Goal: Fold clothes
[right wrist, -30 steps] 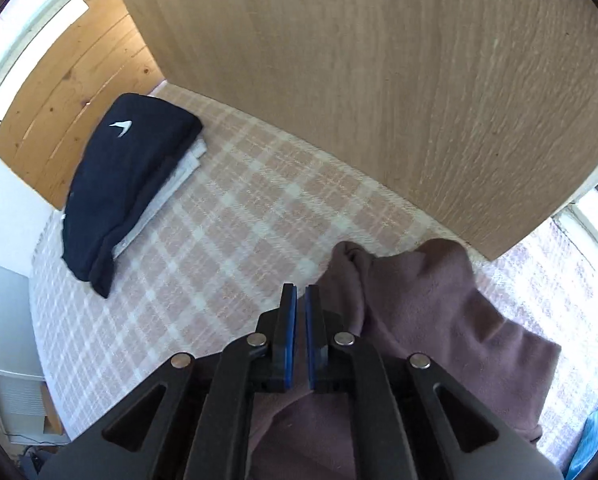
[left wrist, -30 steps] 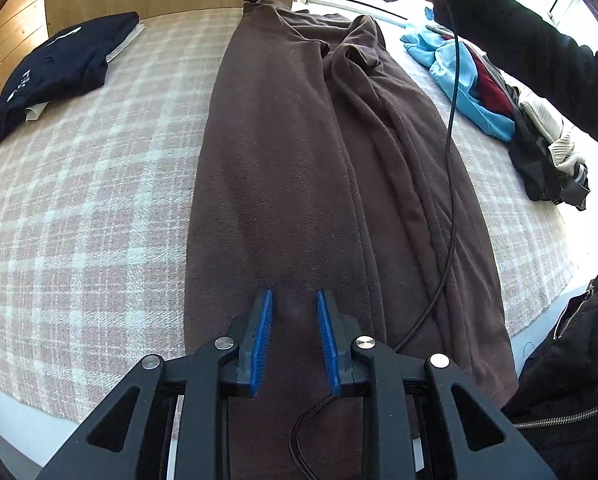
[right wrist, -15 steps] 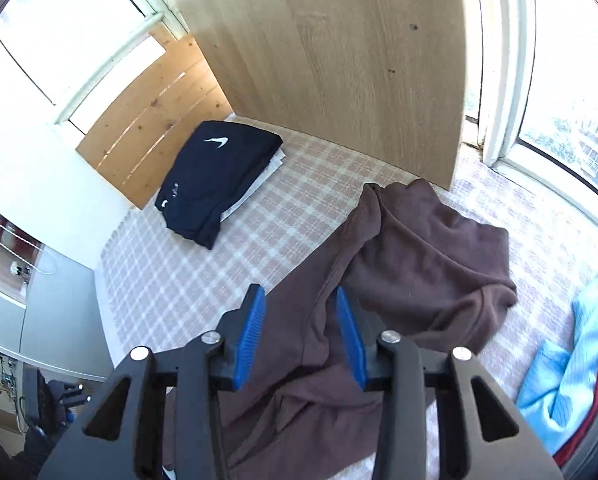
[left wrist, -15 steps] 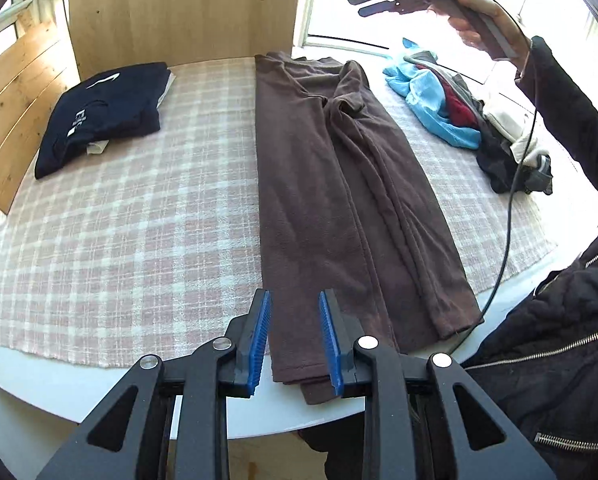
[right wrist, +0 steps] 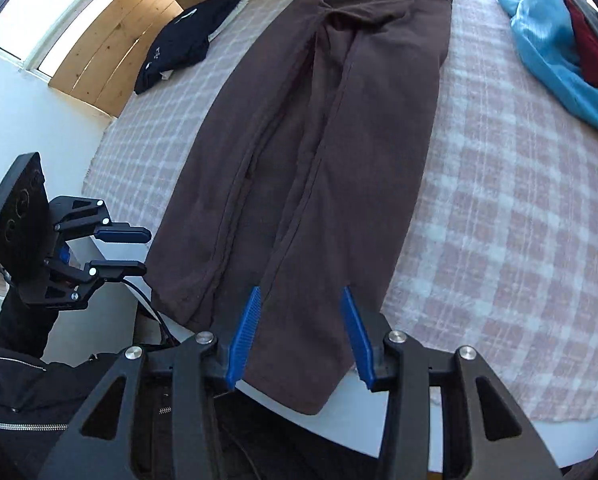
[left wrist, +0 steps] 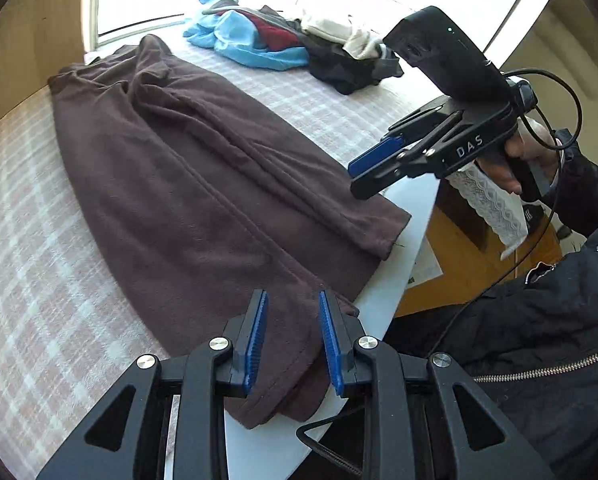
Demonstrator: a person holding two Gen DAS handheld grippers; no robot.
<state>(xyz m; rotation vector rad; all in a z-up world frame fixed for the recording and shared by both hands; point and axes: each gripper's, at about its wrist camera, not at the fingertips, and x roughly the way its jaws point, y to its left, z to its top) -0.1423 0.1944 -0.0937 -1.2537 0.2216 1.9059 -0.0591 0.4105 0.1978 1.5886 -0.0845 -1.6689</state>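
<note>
Brown trousers [left wrist: 203, 184] flat | right gripper [left wrist: 373, 168] reads "DAS", agape, empty | left gripper [left wrist: 291, 336] agape, empty

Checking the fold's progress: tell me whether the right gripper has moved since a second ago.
Yes. The right gripper has pulled back from the wooden panel end of the brown trousers to their hem at the table's near edge, jaws open.

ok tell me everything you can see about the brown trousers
The brown trousers look like soft fleece. They lie lengthwise on the checked cloth, legs side by side, waist bunched and creased at the far end by the wooden board. The hems hang slightly over the near edge. Both claws are open above the hems, neither touching.
</note>
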